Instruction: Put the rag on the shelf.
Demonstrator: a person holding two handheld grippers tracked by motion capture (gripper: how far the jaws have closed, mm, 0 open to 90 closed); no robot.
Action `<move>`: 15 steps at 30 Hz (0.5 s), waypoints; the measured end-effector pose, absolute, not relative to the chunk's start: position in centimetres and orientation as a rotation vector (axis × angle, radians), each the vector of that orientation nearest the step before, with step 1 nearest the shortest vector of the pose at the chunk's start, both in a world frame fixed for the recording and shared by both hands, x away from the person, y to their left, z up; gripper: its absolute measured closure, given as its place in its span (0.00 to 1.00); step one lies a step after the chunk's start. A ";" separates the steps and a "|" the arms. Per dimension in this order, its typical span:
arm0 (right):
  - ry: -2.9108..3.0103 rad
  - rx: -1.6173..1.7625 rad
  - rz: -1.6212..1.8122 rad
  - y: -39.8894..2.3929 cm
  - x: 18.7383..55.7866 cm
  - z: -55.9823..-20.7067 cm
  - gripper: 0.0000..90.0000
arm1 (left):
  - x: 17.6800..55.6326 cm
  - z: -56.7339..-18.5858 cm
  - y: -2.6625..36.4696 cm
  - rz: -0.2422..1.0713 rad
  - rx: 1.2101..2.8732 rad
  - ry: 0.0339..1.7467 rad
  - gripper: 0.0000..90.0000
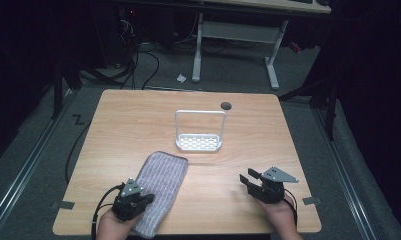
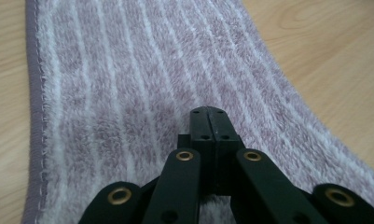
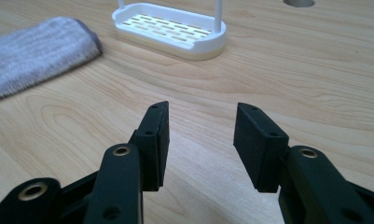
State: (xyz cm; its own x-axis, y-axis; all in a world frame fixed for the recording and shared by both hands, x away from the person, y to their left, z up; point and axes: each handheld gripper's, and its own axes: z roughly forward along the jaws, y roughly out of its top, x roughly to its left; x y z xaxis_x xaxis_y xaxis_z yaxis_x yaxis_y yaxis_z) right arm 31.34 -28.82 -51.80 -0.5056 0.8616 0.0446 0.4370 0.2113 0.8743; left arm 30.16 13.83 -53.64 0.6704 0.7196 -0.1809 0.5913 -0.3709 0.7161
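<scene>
A dark room with grey carpet surrounds the light wooden worktop (image 1: 138,120), and beyond it the white legs of another desk (image 1: 198,45) stand partly cut off by the top edge of the high view.

One folded lilac-and-white striped towel (image 1: 160,182) lies on the near left part of the worktop; its near end passes under the left gripper (image 1: 149,198) and the hand behind it, so that edge is hidden. In the left gripper view the black fingers (image 2: 208,122) are pressed together with no gap, resting over the towel's pile; whether any cloth is pinched between them cannot be told. The towel stretches ahead of and to both sides of these fingers, its stitched hem to their left.

One white plastic rack with a slotted tray base and a tall rectangular loop handle (image 1: 199,143) stands well ahead of both grippers; its tray holds nothing. In the right gripper view the handle's top is cut off.

The right gripper (image 3: 201,140) hangs over bare wood with its fingers spread apart, gripping nothing. One dark round hole (image 1: 226,105) sits in the worktop beyond the rack.
</scene>
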 end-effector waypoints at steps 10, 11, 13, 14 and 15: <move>2.143 1.121 1.196 -27.1 31.0 -52.1 0.60 | 30.1 -53.7 8.0 0.070 2.123 0.877 1.00; 2.151 1.113 1.195 -26.8 30.9 -52.1 0.60 | 30.3 -53.7 7.3 0.061 2.124 0.868 1.00; 2.164 1.097 1.189 -26.1 30.7 -52.2 0.60 | 30.4 -53.7 5.8 0.056 2.133 0.836 1.00; 2.174 1.098 1.189 -25.8 30.6 -52.2 0.61 | 30.6 -53.8 5.0 0.046 2.133 0.818 1.00; 2.183 1.103 1.196 -25.3 30.5 -52.2 0.63 | 30.7 -53.8 4.7 0.043 2.134 0.809 1.00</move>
